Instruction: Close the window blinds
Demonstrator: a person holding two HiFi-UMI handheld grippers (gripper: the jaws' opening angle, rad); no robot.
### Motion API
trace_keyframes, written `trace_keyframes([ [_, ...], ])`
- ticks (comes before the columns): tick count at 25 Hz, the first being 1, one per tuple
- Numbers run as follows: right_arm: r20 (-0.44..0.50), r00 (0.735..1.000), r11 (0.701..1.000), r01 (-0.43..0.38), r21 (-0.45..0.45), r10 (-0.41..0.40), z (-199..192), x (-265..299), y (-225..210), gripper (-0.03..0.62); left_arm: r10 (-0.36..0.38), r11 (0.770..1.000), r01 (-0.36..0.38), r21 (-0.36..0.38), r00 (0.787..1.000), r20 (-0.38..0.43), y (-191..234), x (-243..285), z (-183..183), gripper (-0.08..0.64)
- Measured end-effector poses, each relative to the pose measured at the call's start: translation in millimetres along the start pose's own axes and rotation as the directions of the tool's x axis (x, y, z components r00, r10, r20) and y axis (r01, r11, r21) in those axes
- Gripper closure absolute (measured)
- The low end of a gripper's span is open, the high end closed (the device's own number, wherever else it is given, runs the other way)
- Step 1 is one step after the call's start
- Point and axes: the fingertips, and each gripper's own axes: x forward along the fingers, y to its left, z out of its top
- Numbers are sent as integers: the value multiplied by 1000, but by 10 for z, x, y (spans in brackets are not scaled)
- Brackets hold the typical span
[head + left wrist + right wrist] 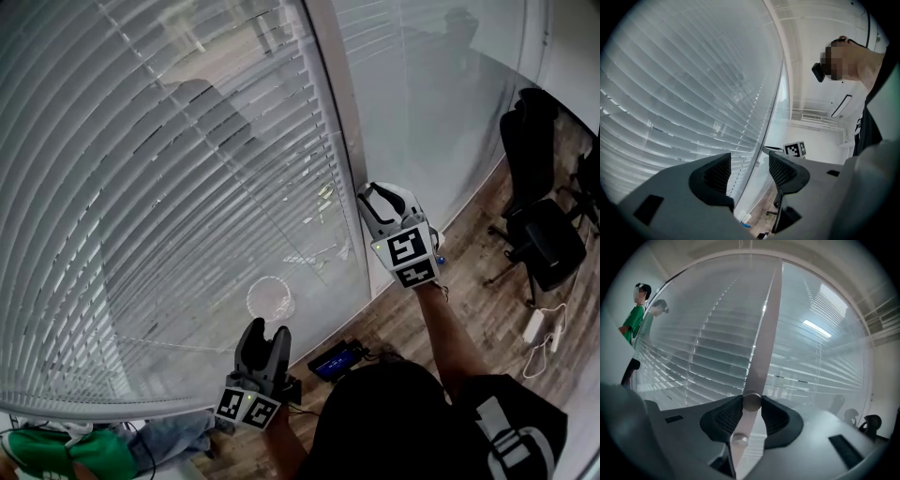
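1. The left gripper (265,330) is nearest, low on the left. Its jaws stand apart with nothing between them, short of the slats.
2. The right gripper (751,414) is farther off to the right and is the working hand. Its jaws are clamped on the tilt wand (762,343).
3. The wand's long axis runs up and down through those jaws. Closing the slats likely calls for a wrist roll about that axis.
4. The window blinds (141,169) are farthest. They are lowered, and the slats look partly open.
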Motion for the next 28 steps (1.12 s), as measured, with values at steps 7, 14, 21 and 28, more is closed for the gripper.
trace_keyframes([
  [7, 57, 993, 878, -116, 464, 100, -61, 18, -58, 463, -4, 1000, 4, -1, 1000, -1, -12, 17, -1, 293],
  [14, 54, 992, 949, -123, 291, 112, -42, -47, -17, 437, -9, 1000, 9, -1, 1000, -7, -32, 43, -16, 291],
  [21, 5, 1000, 999, -30, -46, 30, 56, -13, 43, 417, -5, 1000, 5, -1, 1000, -6, -44, 47, -30, 292],
  [28, 7, 998, 974, -56, 222, 56, 17, -6, -43, 462, 13, 1000, -13, -2, 1000, 0, -34, 17, -34, 291],
])
